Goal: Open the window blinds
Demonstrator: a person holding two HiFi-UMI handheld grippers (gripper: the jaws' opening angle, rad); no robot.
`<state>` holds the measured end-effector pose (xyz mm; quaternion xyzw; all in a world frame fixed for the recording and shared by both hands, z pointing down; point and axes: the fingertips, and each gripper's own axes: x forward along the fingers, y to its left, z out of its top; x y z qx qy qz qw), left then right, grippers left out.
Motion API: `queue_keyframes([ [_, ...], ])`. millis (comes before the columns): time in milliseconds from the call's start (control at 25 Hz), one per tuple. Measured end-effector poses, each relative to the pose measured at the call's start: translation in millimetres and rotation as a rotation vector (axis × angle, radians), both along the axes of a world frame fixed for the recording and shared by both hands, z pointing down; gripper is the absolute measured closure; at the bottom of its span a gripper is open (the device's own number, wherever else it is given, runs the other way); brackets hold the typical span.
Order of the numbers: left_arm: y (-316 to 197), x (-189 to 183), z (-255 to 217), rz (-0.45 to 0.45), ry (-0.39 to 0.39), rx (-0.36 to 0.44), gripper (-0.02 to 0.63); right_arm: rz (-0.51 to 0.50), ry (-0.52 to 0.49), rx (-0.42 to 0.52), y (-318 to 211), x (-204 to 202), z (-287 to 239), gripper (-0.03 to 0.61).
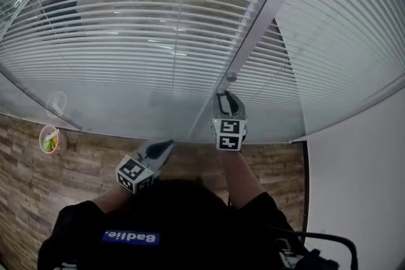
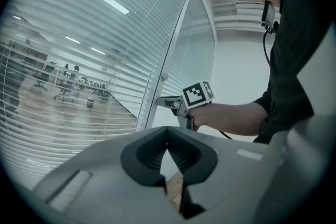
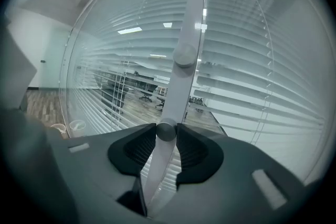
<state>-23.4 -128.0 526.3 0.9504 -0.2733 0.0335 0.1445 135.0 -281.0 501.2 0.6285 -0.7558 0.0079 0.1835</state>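
Twisting the knob on the window post seems the step in hand. The right gripper clamps it, while the left gripper sits closed and empty beside the post. Next, roll the wrist to tilt the slats.

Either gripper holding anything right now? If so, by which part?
Right gripper clamps the lower round knob on the window post, pads on its two sides. Left gripper holds nothing; its jaws are together.

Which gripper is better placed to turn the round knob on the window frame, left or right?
Right. The right gripper has its jaws closed on the knob on the window frame. The left gripper is shut, holds nothing, and is not touching the frame.
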Motion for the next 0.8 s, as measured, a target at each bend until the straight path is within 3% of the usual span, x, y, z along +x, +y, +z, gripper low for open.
queue_keyframes([
  [800, 2.5, 5.8, 7.7, 0.012, -0.014, 0.005, 0.614, 0.007, -0.288, -0.044, -1.7, 3.8, 9.1, 0.453],
])
